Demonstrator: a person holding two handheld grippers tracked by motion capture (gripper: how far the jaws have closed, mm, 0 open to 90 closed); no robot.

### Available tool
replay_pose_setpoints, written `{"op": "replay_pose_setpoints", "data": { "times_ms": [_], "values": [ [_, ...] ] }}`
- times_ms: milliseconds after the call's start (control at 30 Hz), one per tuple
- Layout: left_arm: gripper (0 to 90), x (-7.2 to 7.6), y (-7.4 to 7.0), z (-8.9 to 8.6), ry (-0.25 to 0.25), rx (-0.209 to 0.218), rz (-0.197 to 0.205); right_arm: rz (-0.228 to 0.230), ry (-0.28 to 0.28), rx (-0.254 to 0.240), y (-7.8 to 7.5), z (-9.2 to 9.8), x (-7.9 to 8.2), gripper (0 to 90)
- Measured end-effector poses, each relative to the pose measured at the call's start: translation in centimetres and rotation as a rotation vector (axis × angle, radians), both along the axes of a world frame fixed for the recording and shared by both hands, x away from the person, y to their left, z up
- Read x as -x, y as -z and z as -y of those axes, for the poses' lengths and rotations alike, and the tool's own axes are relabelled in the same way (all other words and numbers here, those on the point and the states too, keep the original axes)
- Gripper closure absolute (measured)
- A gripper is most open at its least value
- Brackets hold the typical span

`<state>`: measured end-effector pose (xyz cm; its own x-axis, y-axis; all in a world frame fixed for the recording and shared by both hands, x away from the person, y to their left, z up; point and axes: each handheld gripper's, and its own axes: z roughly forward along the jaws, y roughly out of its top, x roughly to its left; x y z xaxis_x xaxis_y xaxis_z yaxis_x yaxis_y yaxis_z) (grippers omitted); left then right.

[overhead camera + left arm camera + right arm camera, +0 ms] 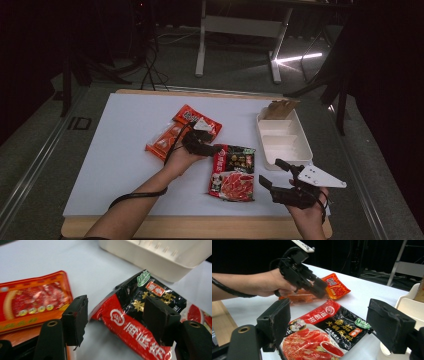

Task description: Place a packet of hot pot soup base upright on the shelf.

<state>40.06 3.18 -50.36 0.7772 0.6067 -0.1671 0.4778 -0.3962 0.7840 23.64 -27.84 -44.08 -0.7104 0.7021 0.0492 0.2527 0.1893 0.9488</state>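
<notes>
- Landmark = white table mat (125,150); items run from its left side across to the right
- Orange-red sachet (182,131) lies flat near the mat's middle, a bit left of centre; glossy, with a red food photo and a row of gold medal marks (37,310) in the left gripper view; yellow print too blurred to read
- Left gripper (200,145) sits over the near-right end of that sachet, tip aimed right toward the black-red pack; jaws apart, partly narrowed, not yet clamped; one pad over bare mat, the other over the pack's black top corner, and the pack's edge lies btwn them
- Black-red pack (232,172) = soup-base pouch, flat on the mat just right of centre, toward the near edge; red band with white round logo (116,317) and white Chinese chars, gold Chinese chars on black, green oval badge (362,323), small red label; tomato-coloured dish photo on lower half. Chars not clear enough to transcribe
- White tray (282,140) on the mat's right edge, 2 compartments visible, brown paper item (281,107) at its far end
- Right gripper (280,180) at the mat's near-right corner, just near of the tray; jaws wide apart, nothing btwn them
</notes>
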Motion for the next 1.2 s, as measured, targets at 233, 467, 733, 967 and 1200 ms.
{"op": "replay_pose_setpoints", "data": {
  "times_ms": [233, 467, 733, 967, 1200],
  "values": [
    [38.2, -1.6, 1.7, 0.8, -0.007, -0.038, -0.084, -0.01, -0.02, 0.018, 0.5, -0.4, -0.2, 19.1],
    [40.0, -2.0, 3.1, 1.6, 0.013, -0.069, -0.137, -0.012, -0.029, 0.023, 0.7, -0.5, -0.2, 19.1],
    [55.5, -1.7, 3.7, 2.5, -0.033, -0.088, -0.175, -0.014, -0.034, 0.036, 0.8, -0.7, -0.3, 19.1],
    [79.7, -1.5, 3.3, 2.7, -0.054, -0.092, -0.225, -0.017, -0.028, 0.048, 0.9, -0.7, -0.4, 19.1],
    [86.8, -0.8, 2.0, 2.5, -0.049, -0.061, -0.187, -0.02, -0.018, 0.04, 0.9, -0.7, -0.5, 19.1]
  ]
}}
